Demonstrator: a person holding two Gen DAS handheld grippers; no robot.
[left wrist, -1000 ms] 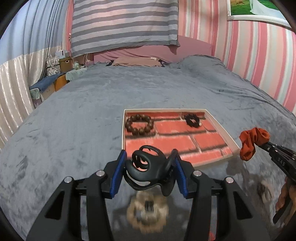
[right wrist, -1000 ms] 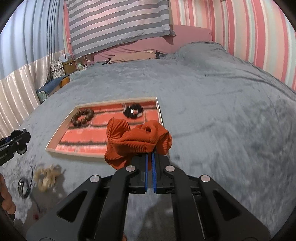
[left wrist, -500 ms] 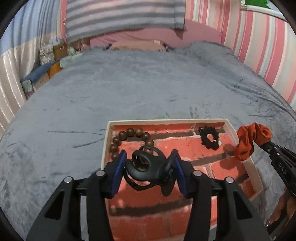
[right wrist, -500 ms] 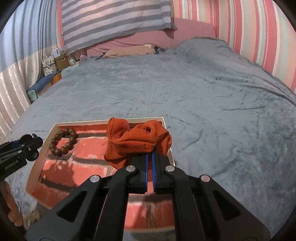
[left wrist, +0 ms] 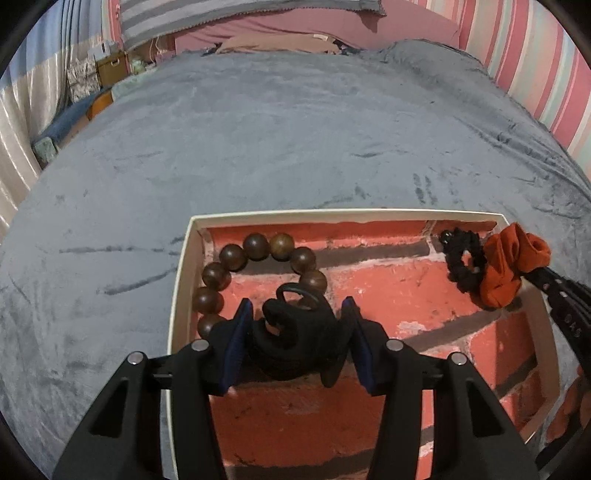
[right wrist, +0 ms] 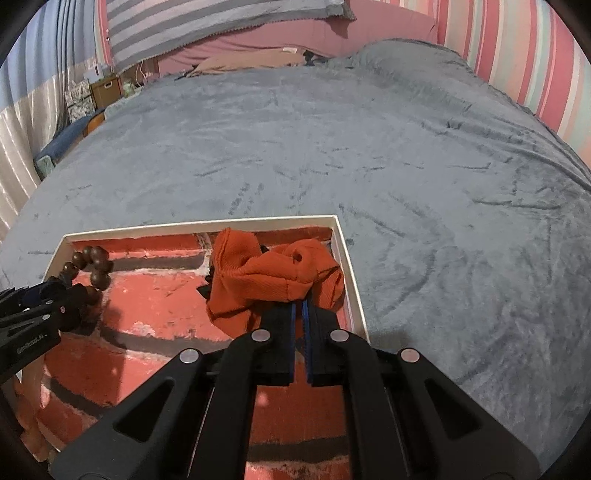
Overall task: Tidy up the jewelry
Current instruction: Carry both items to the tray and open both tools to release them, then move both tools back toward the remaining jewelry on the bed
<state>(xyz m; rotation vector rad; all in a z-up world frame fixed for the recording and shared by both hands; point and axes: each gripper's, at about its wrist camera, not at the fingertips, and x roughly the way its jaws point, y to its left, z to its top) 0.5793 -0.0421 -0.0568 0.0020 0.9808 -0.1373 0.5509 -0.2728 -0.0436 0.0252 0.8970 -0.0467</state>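
A shallow white-rimmed tray (left wrist: 183,266) with a red brick-print floor lies on the grey bed. My left gripper (left wrist: 297,330) is shut on a black hair claw clip (left wrist: 295,343), held over the tray's near left part, just in front of a brown wooden bead bracelet (left wrist: 236,256) lying in the far left corner. My right gripper (right wrist: 298,308) is shut on an orange fabric scrunchie (right wrist: 273,275), held over the tray's far right corner. Under it lies a black scrunchie (left wrist: 463,260), mostly hidden in the right wrist view. The bead bracelet (right wrist: 94,266) also shows there.
A grey plush blanket (left wrist: 280,133) covers the bed around the tray (right wrist: 351,273). Pink pillows and a striped grey cloth sit at the headboard (left wrist: 295,33). Boxes and clutter (left wrist: 99,70) stand at the far left beside a curtain. A striped pink wall runs along the right.
Both grippers moved forward and down over the tray with their items still held. The loose pieces on the blanket near the front edge dropped out of view.
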